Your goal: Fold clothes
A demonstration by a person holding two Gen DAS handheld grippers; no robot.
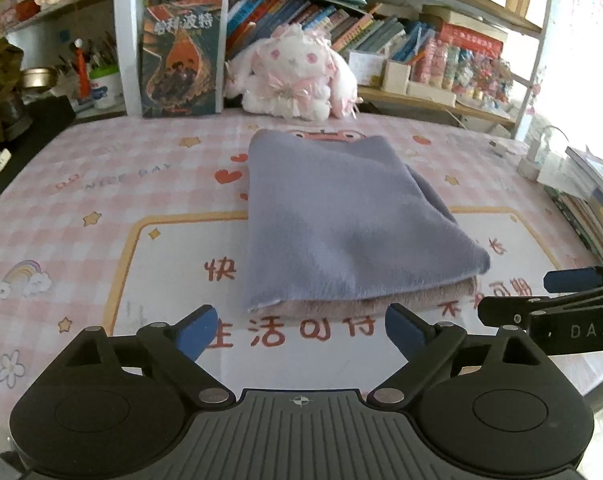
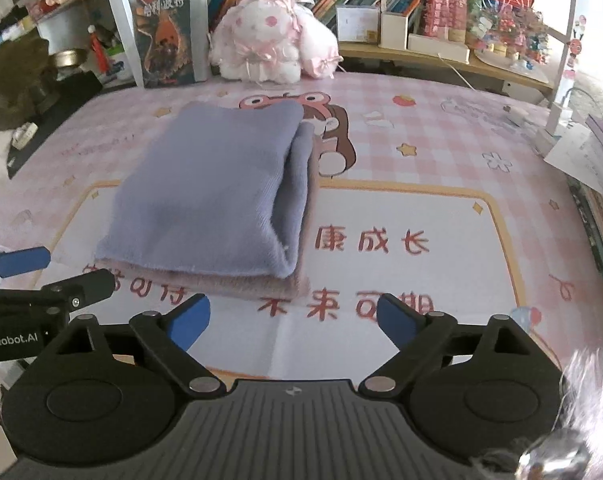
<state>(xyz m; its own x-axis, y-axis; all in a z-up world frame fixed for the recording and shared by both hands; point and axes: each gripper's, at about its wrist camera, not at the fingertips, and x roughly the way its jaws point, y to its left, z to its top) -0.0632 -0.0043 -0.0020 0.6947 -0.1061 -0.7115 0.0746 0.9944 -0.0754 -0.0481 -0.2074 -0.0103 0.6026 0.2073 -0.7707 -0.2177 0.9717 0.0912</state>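
**Left wrist view: folded garment lies flat, both tools empty**

Left wrist view: the fuzzy lavender-grey folded garment (image 1: 341, 216) lies as a neat rectangle in the middle of the surface (image 1: 81, 208), which is covered by a pink checked cartoon-print mat. A pinkish-beige fleece layer (image 1: 341, 302) peeks out under its near edge; whether that is a second garment or a lining cannot be told. The left hand-held gripper (image 1: 300, 330) hovers just short of that near edge, blue-padded fingers spread wide, nothing between them. The right hand-held gripper (image 2: 294, 320) sits the same way near the right front corner, spread and empty.

Judgement: the bundle already lies folded as the task wants. The scene fits a finished fold just let go, or a half-folded piece awaiting another fold; the pictures do not settle which. The layered open edges face right in the right wrist view, the folded-over edge left, so the stack sits flat and compact.

Readable writing: "DAS" on the right tool's body as seen from the left, "enRobot.AI" (cut off) on the left tool as seen from the right. The mat reads "NICE DAY" plus red Chinese characters, including 康成长. The dark upright book box (image 1: 181, 60) at the back shows 哈利·波特. A white-and-pink plush rabbit (image 1: 293, 76) sits beside it under the bookshelf (image 1: 421, 92).
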